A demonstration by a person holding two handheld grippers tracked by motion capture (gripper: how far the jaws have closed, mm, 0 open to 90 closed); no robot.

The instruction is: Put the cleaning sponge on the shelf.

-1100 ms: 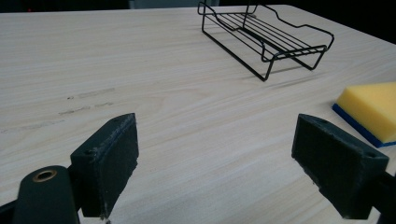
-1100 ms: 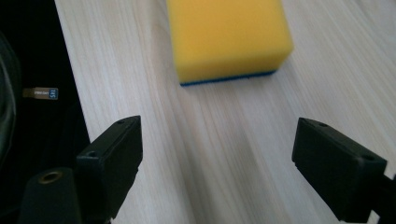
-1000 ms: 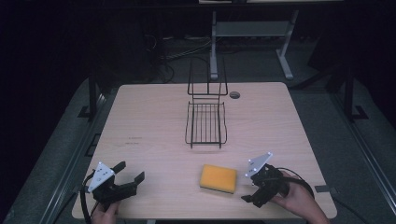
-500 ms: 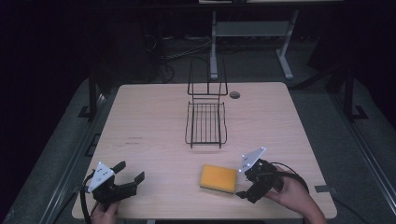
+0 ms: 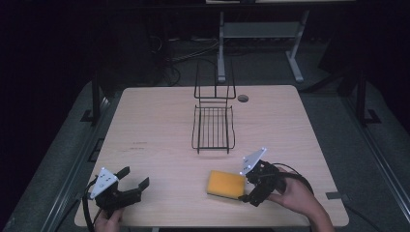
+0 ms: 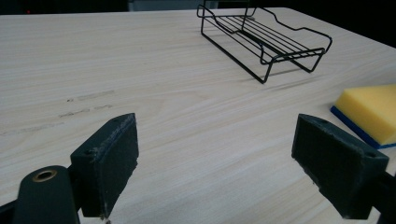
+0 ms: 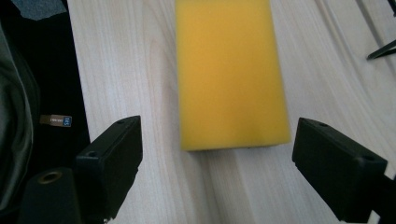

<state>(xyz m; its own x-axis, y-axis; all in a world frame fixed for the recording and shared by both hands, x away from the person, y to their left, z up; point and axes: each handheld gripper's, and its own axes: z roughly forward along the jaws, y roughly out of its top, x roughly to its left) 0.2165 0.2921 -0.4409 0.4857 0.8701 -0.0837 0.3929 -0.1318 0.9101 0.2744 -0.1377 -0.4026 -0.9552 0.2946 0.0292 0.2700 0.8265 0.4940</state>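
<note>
Both grippers' fingers are spread; slide the right gripper (image 5: 247, 186) straight on so the sponge (image 7: 229, 74) sits between, then squeeze softly.

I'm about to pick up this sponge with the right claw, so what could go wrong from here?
Two risks, as judgements:
1. The yellow rectangular foam sponge lies near the pale wooden table's front edge; a push from the open right claw could slide it instead of gripping it.
2. The sponge sits off-centre between the jaws in the right gripper view, so one jaw may touch first and twist it.
</note>
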